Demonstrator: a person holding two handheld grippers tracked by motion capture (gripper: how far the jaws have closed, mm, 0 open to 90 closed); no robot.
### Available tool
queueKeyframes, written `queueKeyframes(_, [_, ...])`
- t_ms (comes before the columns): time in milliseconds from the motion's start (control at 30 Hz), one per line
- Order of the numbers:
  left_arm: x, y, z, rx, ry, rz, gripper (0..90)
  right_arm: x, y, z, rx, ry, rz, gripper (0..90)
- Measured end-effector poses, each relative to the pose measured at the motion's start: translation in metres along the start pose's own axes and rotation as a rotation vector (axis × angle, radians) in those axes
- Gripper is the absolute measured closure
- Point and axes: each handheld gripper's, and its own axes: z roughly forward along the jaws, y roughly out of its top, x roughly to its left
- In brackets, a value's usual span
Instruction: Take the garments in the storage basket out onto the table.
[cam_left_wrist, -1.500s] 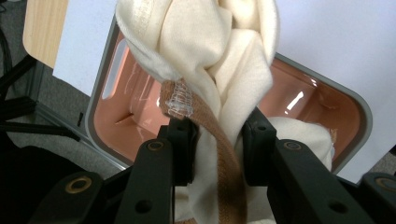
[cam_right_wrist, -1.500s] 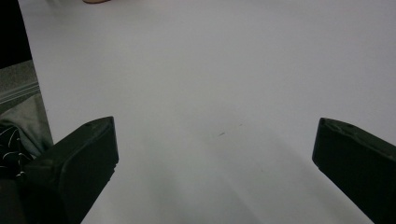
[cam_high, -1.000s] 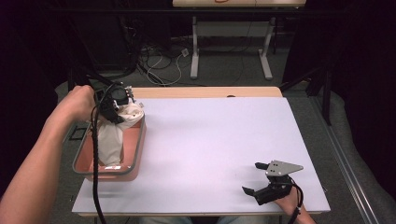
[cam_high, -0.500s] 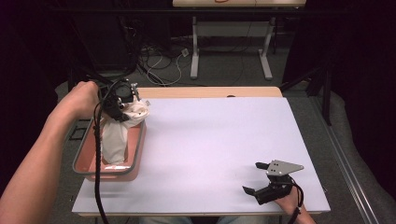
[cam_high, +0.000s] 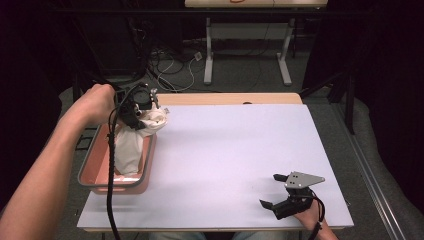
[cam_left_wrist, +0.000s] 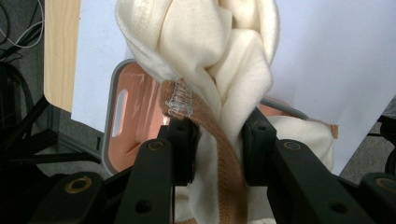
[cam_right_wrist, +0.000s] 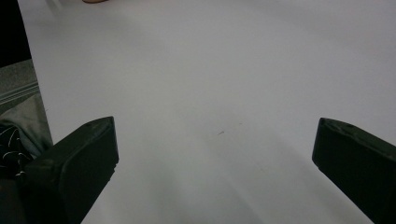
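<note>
A cream cloth (cam_high: 135, 137) with a tan hem hangs from my left gripper (cam_high: 145, 114) above the far end of a pink tray (cam_high: 92, 167) at the table's left. In the left gripper view the cloth (cam_left_wrist: 210, 60) is bunched between the two black jaws, and my left gripper (cam_left_wrist: 218, 140) is shut on it; its lower part still trails into the tray (cam_left_wrist: 128, 98). My right gripper (cam_high: 276, 191) rests on the white table top near the front right, open. The right gripper view has my right gripper (cam_right_wrist: 215, 144) with jaws spread wide and nothing between them.
The white table top (cam_high: 235, 150) stretches between the tray and the right gripper. A strip of wooden table (cam_high: 225, 98) shows at the far edge. Beyond it stand table legs (cam_high: 209, 55) and loose cables (cam_high: 170, 60) on the floor.
My left gripper has lifted and drifted right towards the table's middle, pulling the cloth up out of the tray. The right gripper has stayed put.
</note>
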Motion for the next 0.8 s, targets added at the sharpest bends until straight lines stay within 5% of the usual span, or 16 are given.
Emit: queueKeyframes(800, [-0.008,0.039,-0.008,-0.014,0.001,0.079,69.9,-0.001,0.000,0.000,-0.009,-0.007,0.001,0.1])
